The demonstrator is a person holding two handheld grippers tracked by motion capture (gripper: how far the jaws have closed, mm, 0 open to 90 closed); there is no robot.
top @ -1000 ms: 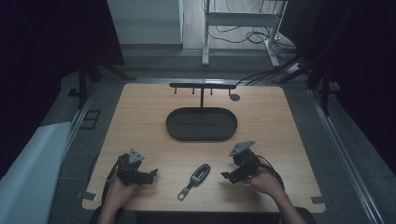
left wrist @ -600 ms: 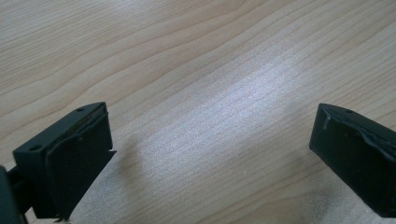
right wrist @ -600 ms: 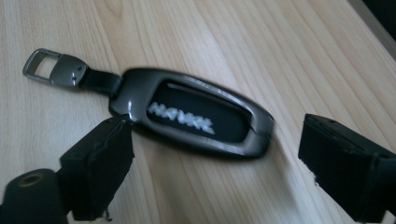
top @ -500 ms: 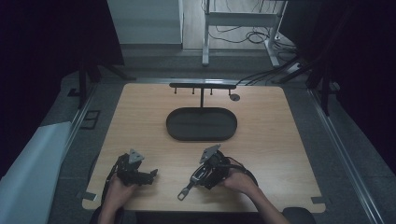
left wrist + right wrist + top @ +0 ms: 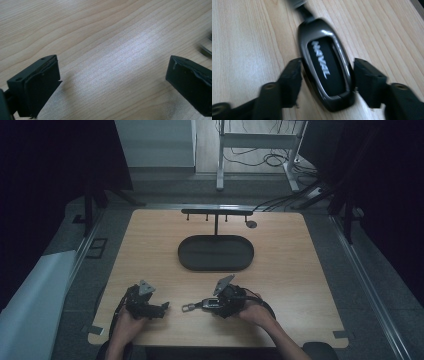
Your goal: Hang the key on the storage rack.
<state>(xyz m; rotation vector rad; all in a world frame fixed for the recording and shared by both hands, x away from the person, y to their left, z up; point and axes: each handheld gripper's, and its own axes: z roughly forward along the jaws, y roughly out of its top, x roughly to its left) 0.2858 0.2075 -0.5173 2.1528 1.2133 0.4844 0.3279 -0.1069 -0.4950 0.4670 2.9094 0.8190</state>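
Observation:
A dark, glossy car key fob [image 5: 324,67] with white lettering lies on the wooden table [image 5: 300,270] near its front edge. Its metal ring [image 5: 186,308] points left. My right gripper [image 5: 327,75] has one jaw against each long side of the fob [image 5: 204,305], shut on it. In the high view the right gripper [image 5: 214,304] points left. My left gripper [image 5: 163,308] rests at the front left, pointing right toward the ring. Its jaws stand wide open over bare wood in the left gripper view [image 5: 112,82], where a blurred bit of metal [image 5: 207,48] shows at the right edge.
A dark oval tray [image 5: 183,254] sits mid-table, beyond the fob. Behind it stands a low black rack [image 5: 216,212] with small hooks. A small round disc [image 5: 251,224] lies by the rack's right end. Cables trail from both grippers toward the front edge.
My right gripper has swung left from the front right to the fob and shut on it. The fob has turned from diagonal to nearly level. The left gripper has stayed put.

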